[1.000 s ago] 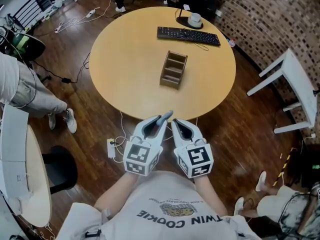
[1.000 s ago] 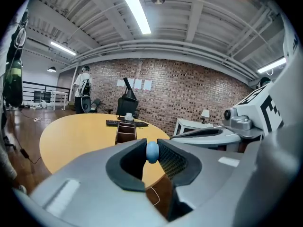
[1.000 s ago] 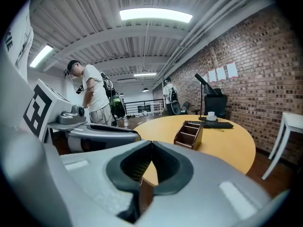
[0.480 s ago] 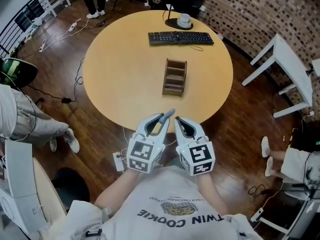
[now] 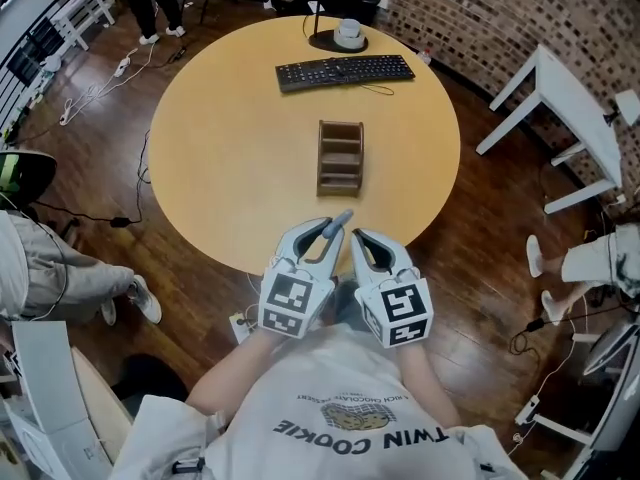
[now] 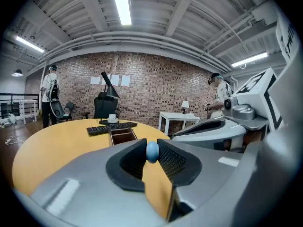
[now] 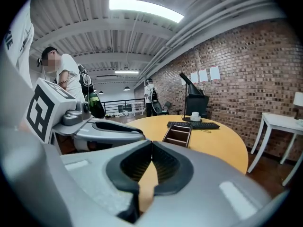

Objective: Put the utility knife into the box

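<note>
Now left gripper (image 5: 320, 236) clamps utility knife (image 6: 152, 152); box (image 5: 340, 157) ahead.

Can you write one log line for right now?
left claw: holds utility knife | right claw: shut, empty | box: on table, untouched

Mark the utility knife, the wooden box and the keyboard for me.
utility knife (image 6: 152, 151), left gripper view, its rounded blue end.
wooden box (image 5: 340, 158), head view, its middle compartment.
keyboard (image 5: 345, 70), head view, middle of the keys.
</note>
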A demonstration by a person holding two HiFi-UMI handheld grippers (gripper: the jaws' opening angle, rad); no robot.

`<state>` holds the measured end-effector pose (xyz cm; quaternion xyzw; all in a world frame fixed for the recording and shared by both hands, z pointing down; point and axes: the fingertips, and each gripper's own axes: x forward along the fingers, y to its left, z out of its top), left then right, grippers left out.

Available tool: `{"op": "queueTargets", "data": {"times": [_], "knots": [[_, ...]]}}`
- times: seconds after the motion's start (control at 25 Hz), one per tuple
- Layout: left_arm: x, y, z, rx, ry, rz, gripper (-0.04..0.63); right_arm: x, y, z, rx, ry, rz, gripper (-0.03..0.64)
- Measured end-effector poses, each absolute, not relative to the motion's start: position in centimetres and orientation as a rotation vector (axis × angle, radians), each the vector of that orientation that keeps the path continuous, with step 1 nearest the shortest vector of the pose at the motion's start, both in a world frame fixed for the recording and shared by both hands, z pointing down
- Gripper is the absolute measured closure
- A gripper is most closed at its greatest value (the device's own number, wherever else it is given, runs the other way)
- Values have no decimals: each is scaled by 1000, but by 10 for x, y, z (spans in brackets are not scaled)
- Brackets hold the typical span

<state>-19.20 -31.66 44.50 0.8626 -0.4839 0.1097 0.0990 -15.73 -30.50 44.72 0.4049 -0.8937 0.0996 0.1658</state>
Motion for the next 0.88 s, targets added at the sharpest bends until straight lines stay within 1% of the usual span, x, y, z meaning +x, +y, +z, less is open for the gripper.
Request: {"op": "queueTargets", "data": {"times": [0.44,0.88], "knots": [[-190,-380,471,2601,-1405,507,523,-149,-361,468,1142,-2539,313,614],[-177,-419,501,2713,-1245,914,522,-132,-393,482,1149,-2525,352,614]]}}
